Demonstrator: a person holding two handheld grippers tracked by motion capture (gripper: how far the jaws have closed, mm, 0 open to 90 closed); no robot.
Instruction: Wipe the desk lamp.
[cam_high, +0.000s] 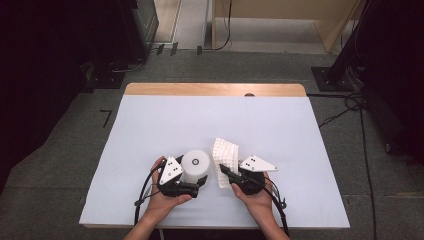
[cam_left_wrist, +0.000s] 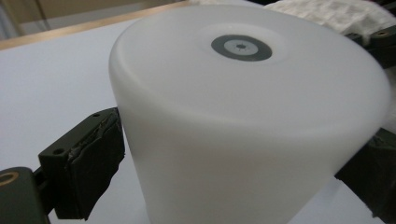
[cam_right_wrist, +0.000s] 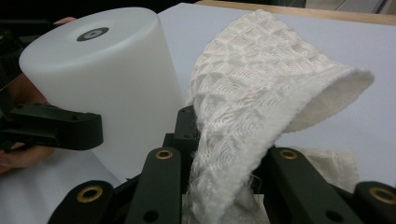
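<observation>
White waffle cloth (cam_right_wrist: 252, 112) pinched in the clenched right gripper (cam_high: 231, 178), hanging limp just right of the frosted cylinder (cam_high: 195, 166); could slip free or drag under the base if pulled. Left gripper (cam_high: 192, 187) clamped around that cylinder's sides, standing upright near the table's (cam_high: 150, 125) front edge; could tip if squeezed off-centre. Closed flat top with dark centre disc (cam_left_wrist: 241, 47); contents hidden, cannot tell.

Even overhead light on pale tabletop (cam_high: 150, 130); surroundings dark; soft shadows under claws; close-up views slightly soft, no glare.
</observation>
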